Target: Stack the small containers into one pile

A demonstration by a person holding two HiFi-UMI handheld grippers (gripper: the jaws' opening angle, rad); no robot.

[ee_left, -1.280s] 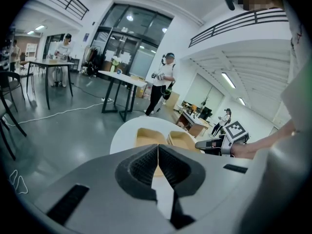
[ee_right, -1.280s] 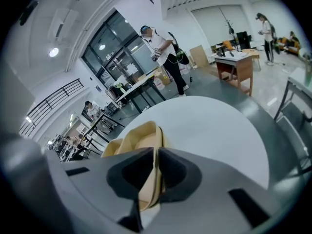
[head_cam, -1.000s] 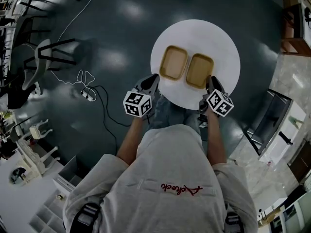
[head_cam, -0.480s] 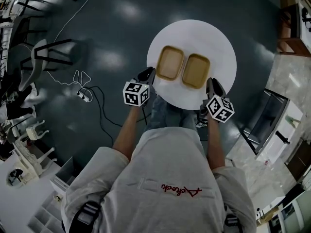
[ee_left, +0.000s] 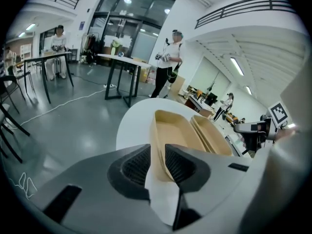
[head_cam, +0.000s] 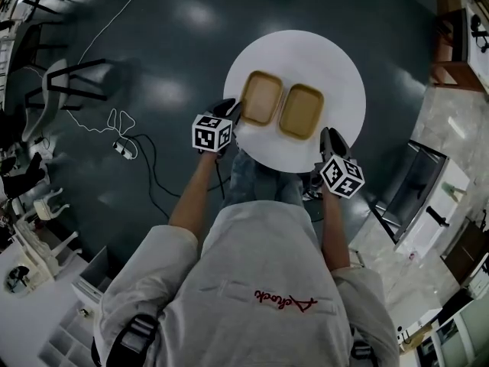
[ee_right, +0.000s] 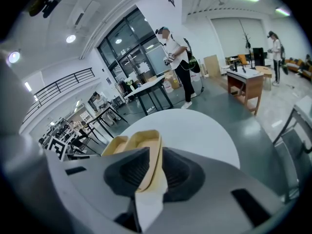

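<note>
Two tan containers sit side by side on the round white counter [head_cam: 340,60], not stacked yet. The left gripper [ee_left: 157,151] is at the near-left rim of the left container [head_cam: 261,98]. Its jaws have just been opening and now stand spread, with that thin wall between them and the pads not squeezing it. The right gripper [ee_right: 156,151] is by the counter's near-right edge, jaws spread too. The rim of the right container [head_cam: 300,112] lines up in the gap, but there's no pinch I can see.
</note>
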